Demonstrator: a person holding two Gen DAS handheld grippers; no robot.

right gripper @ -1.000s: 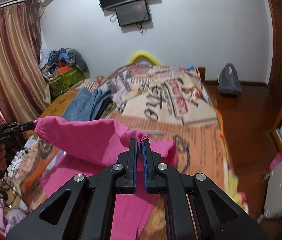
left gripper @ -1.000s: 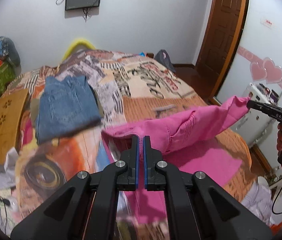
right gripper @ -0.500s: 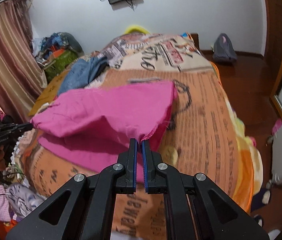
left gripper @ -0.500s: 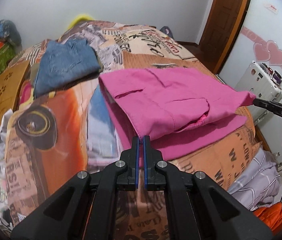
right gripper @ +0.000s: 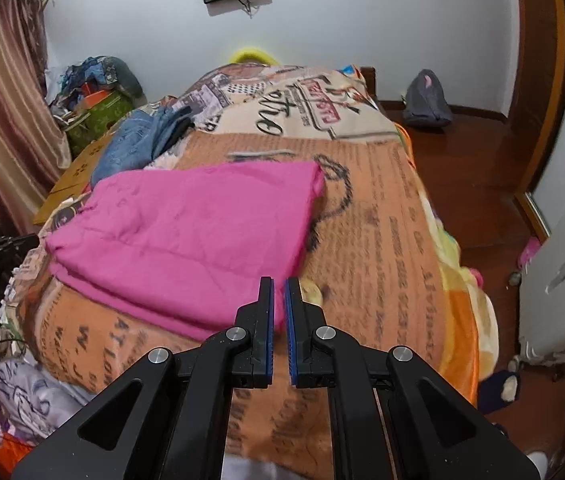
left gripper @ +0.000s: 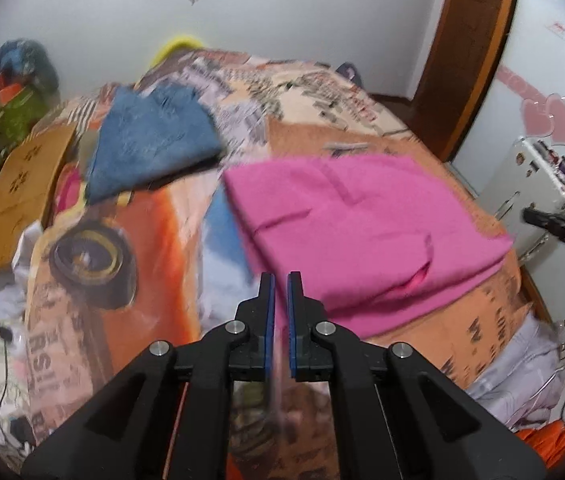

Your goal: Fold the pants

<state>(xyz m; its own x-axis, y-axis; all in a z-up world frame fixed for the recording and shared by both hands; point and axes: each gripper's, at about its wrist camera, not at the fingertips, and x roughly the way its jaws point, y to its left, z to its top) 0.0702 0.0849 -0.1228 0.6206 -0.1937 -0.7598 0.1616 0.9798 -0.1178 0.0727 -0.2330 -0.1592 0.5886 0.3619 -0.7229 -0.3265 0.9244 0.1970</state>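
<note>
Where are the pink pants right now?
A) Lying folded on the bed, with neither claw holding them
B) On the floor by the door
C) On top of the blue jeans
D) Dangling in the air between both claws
A: the pink pants lie folded on the bed, and both the left claw and right claw show an empty gap.

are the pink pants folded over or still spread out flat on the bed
Folded. The pink pants lie doubled on the bed, one layer stacked over another along the near edge. Both the left gripper and right gripper are open, off the cloth.
</note>
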